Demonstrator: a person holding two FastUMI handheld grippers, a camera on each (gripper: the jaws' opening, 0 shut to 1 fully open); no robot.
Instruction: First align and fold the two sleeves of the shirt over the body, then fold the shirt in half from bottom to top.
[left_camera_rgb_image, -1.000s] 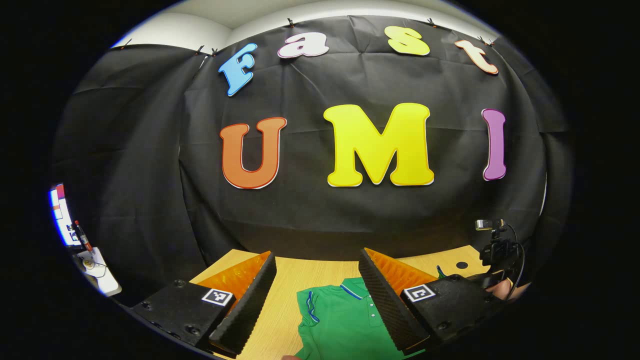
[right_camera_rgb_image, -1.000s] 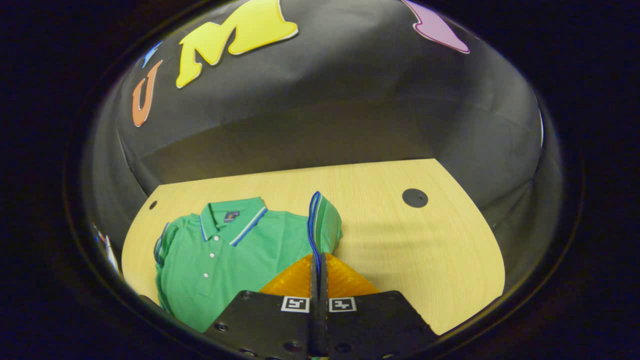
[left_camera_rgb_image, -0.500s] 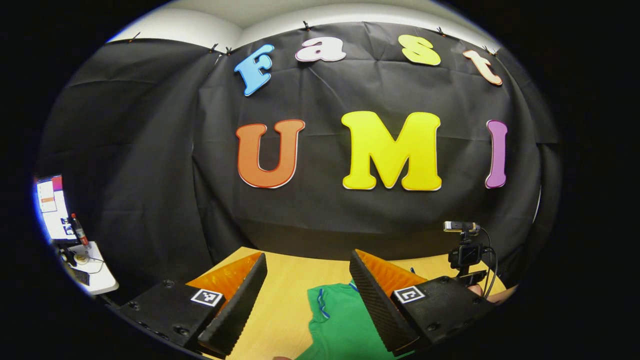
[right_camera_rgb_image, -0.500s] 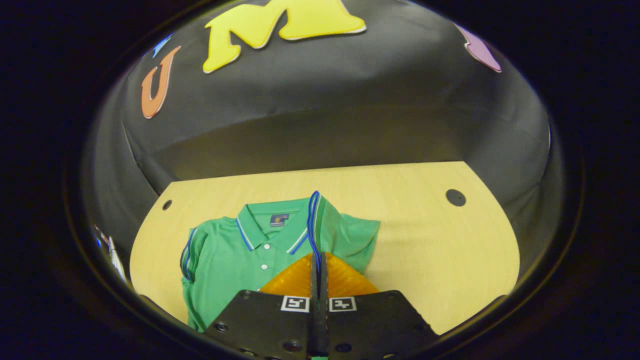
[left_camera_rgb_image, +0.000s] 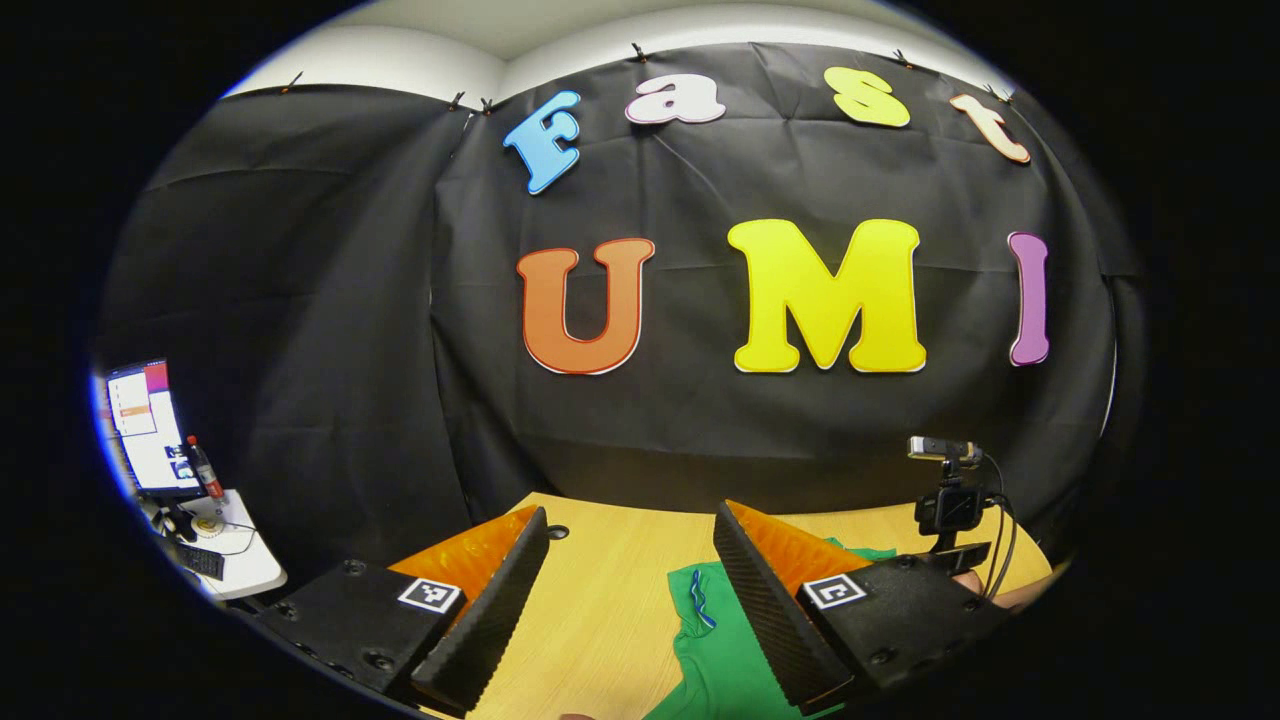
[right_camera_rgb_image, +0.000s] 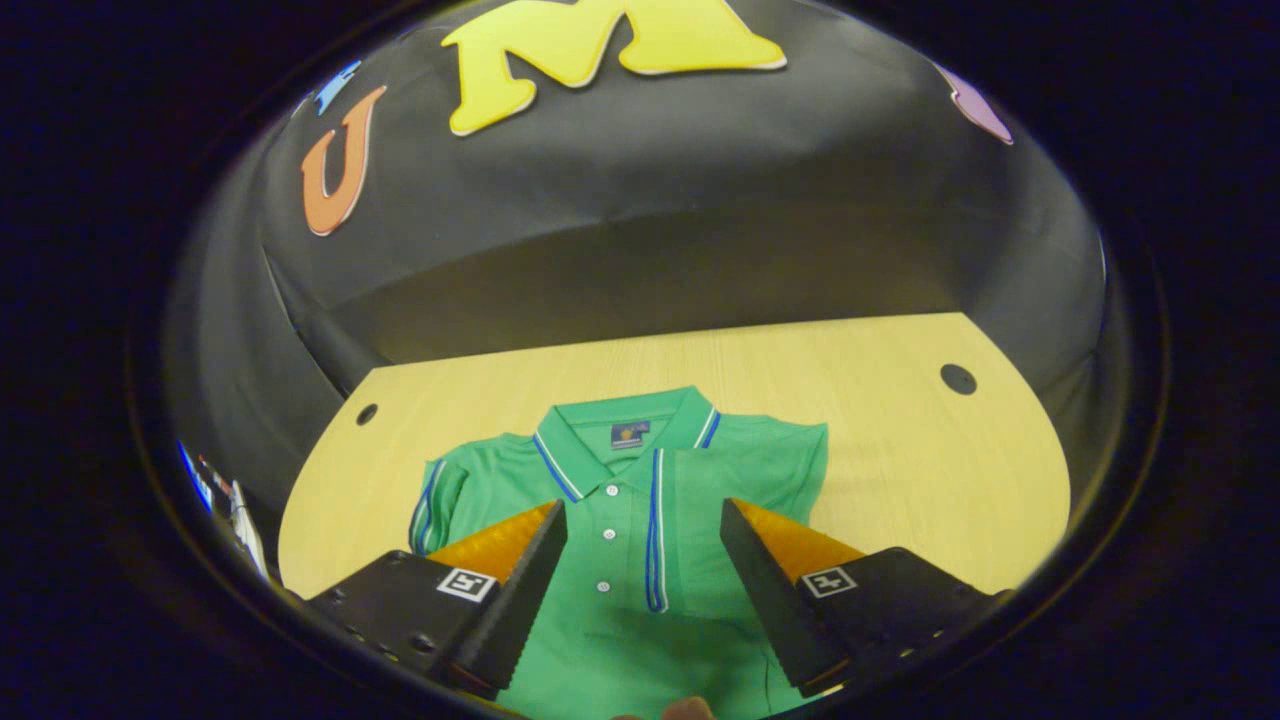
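A green polo shirt (right_camera_rgb_image: 640, 500) with blue and white trim lies on the wooden table (right_camera_rgb_image: 900, 450), collar toward the wall. In the right gripper view one sleeve (right_camera_rgb_image: 655, 530) lies folded across the chest, its striped cuff running down the middle. The other sleeve (right_camera_rgb_image: 432, 500) sticks out at the shirt's left side. My right gripper (right_camera_rgb_image: 643, 560) hovers open just above the chest, with nothing between its fingers. In the left gripper view my left gripper (left_camera_rgb_image: 630, 600) is open above the table's edge, and a bit of the shirt (left_camera_rgb_image: 705, 630) shows between its fingers.
The table has round cable holes (right_camera_rgb_image: 957, 378) (right_camera_rgb_image: 366, 413) near its back corners. In the left gripper view a small camera on a stand (left_camera_rgb_image: 945, 490) rises at the right, and a side table with a screen and bottle (left_camera_rgb_image: 175, 450) sits at far left.
My right gripper carried the sleeve over the chest, then opened and let it go; the sleeve now lies flat. My left gripper stayed open and shifted left, so the shirt slid right in its view.
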